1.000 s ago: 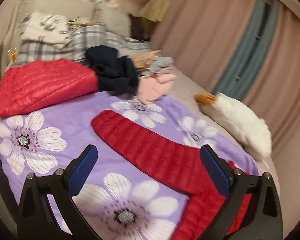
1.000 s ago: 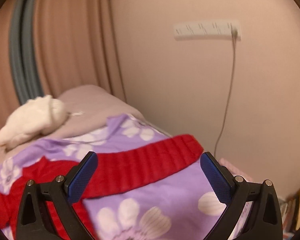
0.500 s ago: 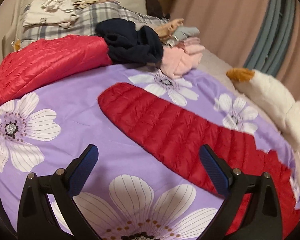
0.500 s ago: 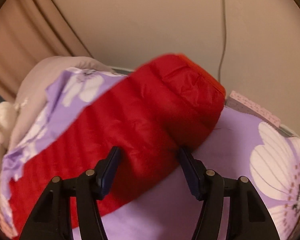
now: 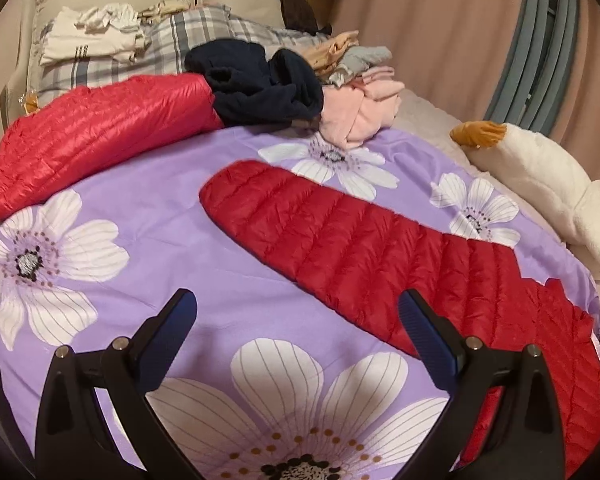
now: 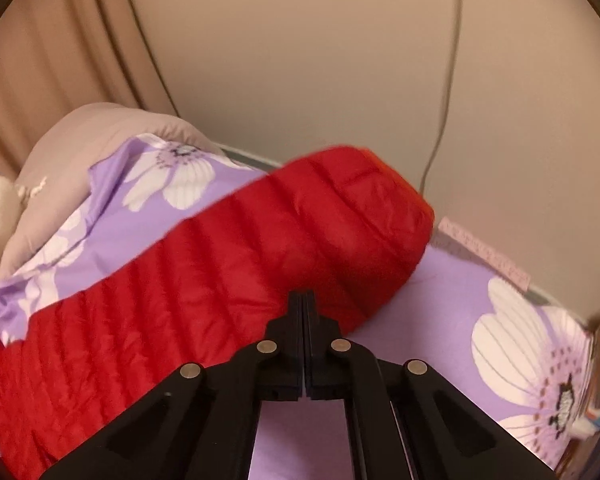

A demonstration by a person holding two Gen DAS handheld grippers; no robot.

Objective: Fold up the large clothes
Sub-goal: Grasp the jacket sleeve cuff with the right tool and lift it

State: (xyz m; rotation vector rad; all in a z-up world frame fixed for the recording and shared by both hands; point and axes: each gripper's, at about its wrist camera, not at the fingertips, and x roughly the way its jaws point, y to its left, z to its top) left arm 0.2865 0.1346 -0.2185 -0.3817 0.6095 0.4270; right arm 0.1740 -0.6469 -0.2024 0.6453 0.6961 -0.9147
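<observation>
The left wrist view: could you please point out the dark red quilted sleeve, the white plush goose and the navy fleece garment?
Dark red quilted sleeve (image 5: 340, 232), left wrist view, mid-sleeve.
White plush goose (image 5: 548, 184), left wrist view, body.
Navy fleece garment (image 5: 260, 84), left wrist view, centre.

Bedspread: we see a purple cover (image 5: 172, 248) with big white flowers.
Toy: a white plush bird (image 5: 548, 188) lies at the cover's right edge.
Pillows: a plaid one (image 5: 180, 44) sits at the head of the bed.
Curtain: pinkish folds (image 5: 440, 32) hang behind.
Wall: a thin cable (image 6: 448, 80) runs down it.
</observation>
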